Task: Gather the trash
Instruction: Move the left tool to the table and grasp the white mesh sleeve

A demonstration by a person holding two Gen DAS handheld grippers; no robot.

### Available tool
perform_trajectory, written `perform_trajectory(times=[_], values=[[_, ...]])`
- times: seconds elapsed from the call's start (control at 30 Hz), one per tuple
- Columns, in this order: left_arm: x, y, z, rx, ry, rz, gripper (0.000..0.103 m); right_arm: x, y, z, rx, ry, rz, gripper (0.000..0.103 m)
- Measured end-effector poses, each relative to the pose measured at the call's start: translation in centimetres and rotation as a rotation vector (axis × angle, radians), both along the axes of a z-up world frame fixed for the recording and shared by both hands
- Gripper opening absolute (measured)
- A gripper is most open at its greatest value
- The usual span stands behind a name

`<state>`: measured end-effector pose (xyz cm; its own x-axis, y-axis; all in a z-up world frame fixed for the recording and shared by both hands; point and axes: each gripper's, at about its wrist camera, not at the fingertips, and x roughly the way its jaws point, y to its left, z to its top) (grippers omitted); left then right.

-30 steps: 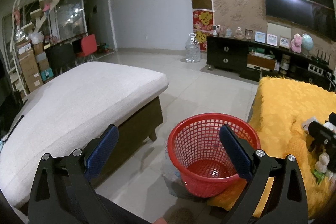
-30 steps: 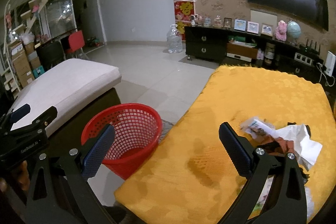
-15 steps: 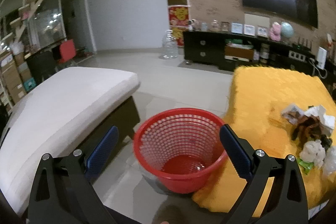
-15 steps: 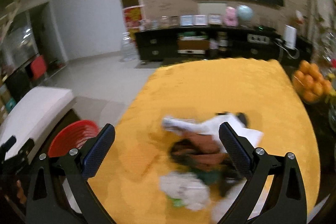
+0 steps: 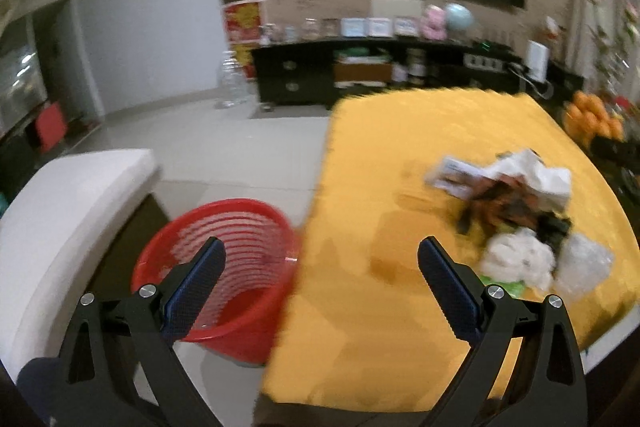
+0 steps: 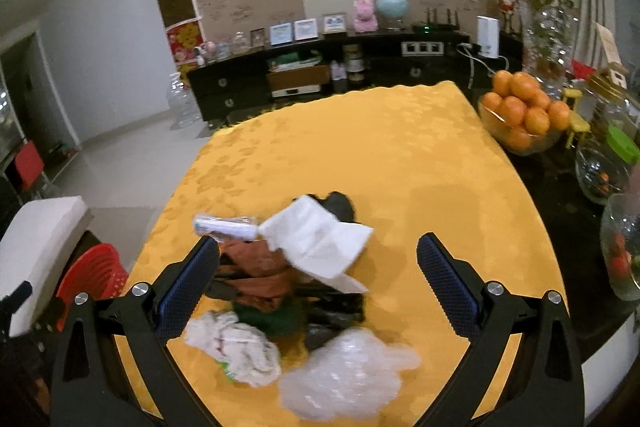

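The sofa sat far left, at 9 o'clock in the left view. Next to it, on the floor, stood the red basket. It looked empty, w/ nothing from the pile in it. It was just beside the left edge of the yellow table.

The left gripper hung in the air over that edge, jaws wide apart, holding nothing. From it, the basket was at 9 o'clock & the trash pile at 2 o'clock. That view was blurry, so small bits were hard to tell.

Moving right, the right gripper was over the trash pile, jaws spread wide, nothing in them yet. Between the jaws lay a white tissue on top of brown wrappers. A white wad lay at 7 o'clock & a clear plastic bag at 6 o'clock. The basket was at 9 o'clock in this view, past the table edge.

Far right, at 2 o'clock, sat a bowl of oranges. Not trash.

Step, I think: reaching for the first piece. No trash was picked up yet.

Next move prob. needs the right gripper to go down on 1 piece, maybe the tissue, pinch it shut, then carry it left & drop it in the basket. The tissue looked soft & light, so a low pinch would help.
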<state>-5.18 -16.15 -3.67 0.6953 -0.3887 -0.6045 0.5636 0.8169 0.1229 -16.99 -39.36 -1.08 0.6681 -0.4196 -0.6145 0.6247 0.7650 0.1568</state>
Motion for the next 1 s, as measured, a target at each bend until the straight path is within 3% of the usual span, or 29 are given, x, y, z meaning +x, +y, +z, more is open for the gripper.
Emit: perform_trajectory(times=[0.13,0.4,0.73,0.87,1.0], values=[[-1.8,-4.1,-1.1,0.042,0.009,-0.119,0.093,-0.7,-0.8,-0.1,0.002,0.007,-0.023,0.097],[-3.4,-11.0,-3.5,0.079,0.116,-0.314,0.093,-1.9,-2.3,-0.3,0.036,0.006,-0.062,0.096],[-2.8,-14.4,-6.6,0.091,0.253,-0.392,0.091,-2.0,-3.2,-1.3,0.071,0.033,-0.073,0.096],[-2.3,-14.7,-7.5,0.096,0.299,-0.406,0.059,-2.1,-3.4,-1.7,0.076,0.041,-0.08,0.096],[-2.0,-14.2,-7.7,0.078,0.327,-0.408,0.047,-2.1,-3.8,-2.1,0.096,0.044,-0.086,0.096]])
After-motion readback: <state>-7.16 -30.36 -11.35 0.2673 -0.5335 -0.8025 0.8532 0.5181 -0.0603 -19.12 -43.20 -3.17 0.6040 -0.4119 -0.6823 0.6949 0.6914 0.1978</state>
